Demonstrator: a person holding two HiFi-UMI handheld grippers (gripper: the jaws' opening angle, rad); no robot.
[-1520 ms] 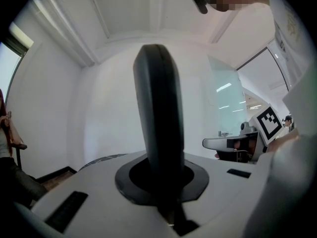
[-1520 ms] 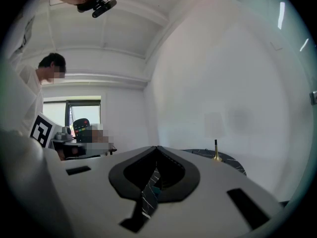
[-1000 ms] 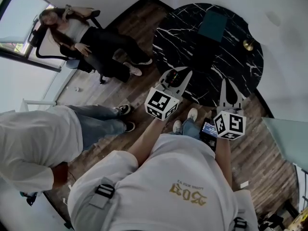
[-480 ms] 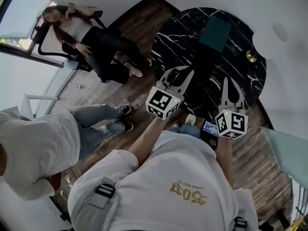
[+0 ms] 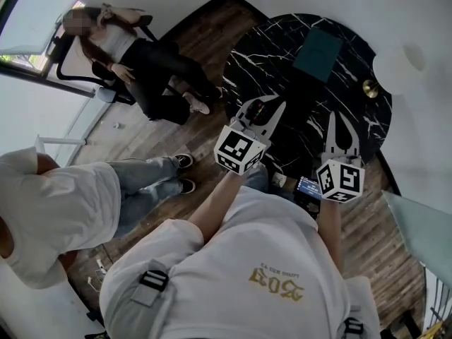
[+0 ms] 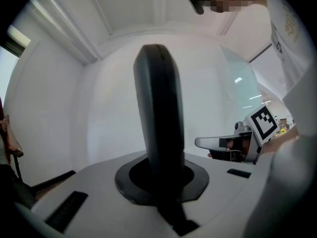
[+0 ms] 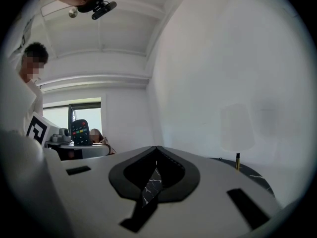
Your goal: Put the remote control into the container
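A black remote control [image 5: 258, 111] with coloured buttons stands upright between the jaws of my left gripper [image 5: 263, 109], which is shut on it over the near edge of the round black marble table [image 5: 272, 51]. In the left gripper view the remote [image 6: 158, 118] rises dark and tall from the jaws. The right gripper view shows the remote [image 7: 79, 131] at the far left. A dark teal container [image 5: 318, 53] lies on the far part of the table. My right gripper [image 5: 333, 122] hovers beside the left one, shut and empty, its tips [image 7: 156, 150] meeting over the marble.
A lamp with a gold stem [image 5: 369, 87] and a white shade [image 5: 413, 58] stands at the table's right edge. One person sits on a chair [image 5: 141, 62] at the upper left. Another in a white shirt and jeans [image 5: 63, 203] stands close on my left. Wooden floor surrounds the table.
Both grippers have edged a little farther over the table, the remote still held in the left one. The standing person at the left has shifted downward in the view.
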